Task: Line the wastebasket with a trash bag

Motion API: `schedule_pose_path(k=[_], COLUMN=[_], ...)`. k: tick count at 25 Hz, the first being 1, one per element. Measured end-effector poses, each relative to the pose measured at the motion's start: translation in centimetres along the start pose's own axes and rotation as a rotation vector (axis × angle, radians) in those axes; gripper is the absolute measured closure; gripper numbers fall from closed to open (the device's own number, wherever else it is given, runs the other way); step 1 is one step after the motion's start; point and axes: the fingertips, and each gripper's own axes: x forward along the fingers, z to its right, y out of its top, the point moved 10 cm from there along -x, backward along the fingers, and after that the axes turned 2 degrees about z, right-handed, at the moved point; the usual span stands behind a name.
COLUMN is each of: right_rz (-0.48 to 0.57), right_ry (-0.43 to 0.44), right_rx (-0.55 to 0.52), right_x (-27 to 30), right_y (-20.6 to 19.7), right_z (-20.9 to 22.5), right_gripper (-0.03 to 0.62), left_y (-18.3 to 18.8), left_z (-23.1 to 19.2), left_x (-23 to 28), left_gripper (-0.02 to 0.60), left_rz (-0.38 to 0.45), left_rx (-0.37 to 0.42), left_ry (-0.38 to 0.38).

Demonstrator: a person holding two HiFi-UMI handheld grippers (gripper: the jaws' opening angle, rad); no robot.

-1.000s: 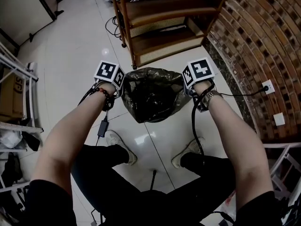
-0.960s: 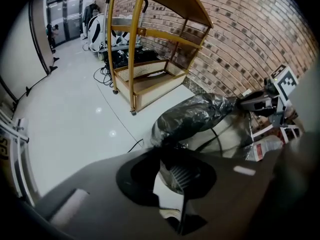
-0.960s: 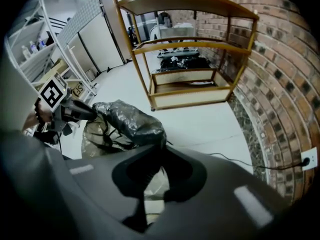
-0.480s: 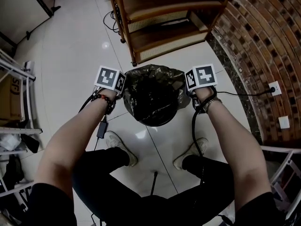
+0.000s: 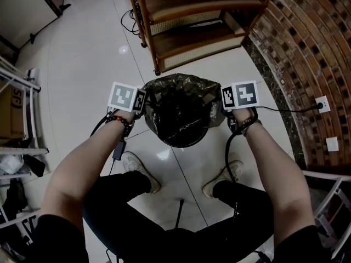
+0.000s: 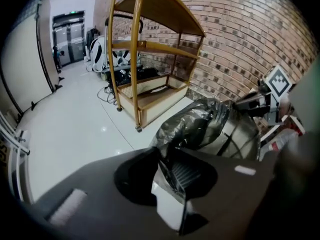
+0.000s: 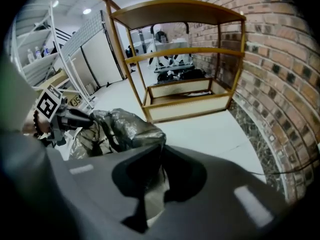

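Observation:
The wastebasket (image 5: pixel 181 138) stands on the floor between my feet, with a black trash bag (image 5: pixel 176 106) in its mouth. The bag's crinkled edge is turned out over the rim. The left gripper's marker cube (image 5: pixel 127 97) is at the rim's left side and the right gripper's cube (image 5: pixel 241 95) at its right; the cubes hide the jaws in the head view. In the left gripper view the left gripper (image 6: pixel 167 160) has just been closing, with bag film (image 6: pixel 200 121) pinched between its jaws. The right gripper (image 7: pixel 159 159) is shut on the bag's edge (image 7: pixel 125 126) opposite.
A wooden shelf unit (image 5: pixel 186 21) stands just beyond the basket. A brick wall (image 5: pixel 307 53) with a socket (image 5: pixel 322 101) runs along the right. A metal rack (image 5: pixel 16 92) is at the left. My shoes (image 5: pixel 137 166) and a power adapter (image 5: pixel 119 149) lie near the basket.
Both grippers have sunk beside the basket with the bag's edge. The bag's mouth, loose and floppy before, now sits round over the rim.

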Motion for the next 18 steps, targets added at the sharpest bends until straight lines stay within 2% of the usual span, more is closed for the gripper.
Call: schedule_pose_path(k=[2, 3, 4, 5, 14, 16, 18], right_rz=[-0.028, -0.027, -0.015, 0.007, 0.191, 0.197, 0.155], right_ry=[0.017, 0.025, 0.029, 0.029, -0.018, -0.026, -0.015], right_rx=[0.013, 0.022, 0.027, 0.027, -0.034, -0.034, -0.021], right_x=[0.6, 0.7, 0.6, 0.2, -2.4, -2.3, -1.5], right_y=[-0.9, -1.1, -1.1, -0.9, 1.6, 1.4, 0.8], right_z=[0.1, 0.2, 0.2, 0.3, -0.1, 0.0, 0.1], right_gripper=[0.572, 0.572, 0.573, 0.574, 0.574, 0.574, 0.573], left_y=[-0.5, -0.6, -0.5, -0.3, 0.4, 0.4, 0.1], left_z=[0.0, 0.0, 0.0, 0.0, 0.1, 0.3, 0.3], left_x=[0.2, 0.1, -0.2, -0.5, -2.8, -2.8, -2.1], left_gripper=[0.506, 0.524, 0.570, 0.580, 0.580, 0.581, 0.580], left_rz=[-0.017, -0.006, 0.016, 0.041, 0.161, 0.170, 0.129], left_rx=[-0.015, -0.013, -0.006, 0.001, 0.024, 0.039, 0.033], left_ry=[-0.008, -0.004, 0.003, 0.009, 0.055, 0.053, 0.040])
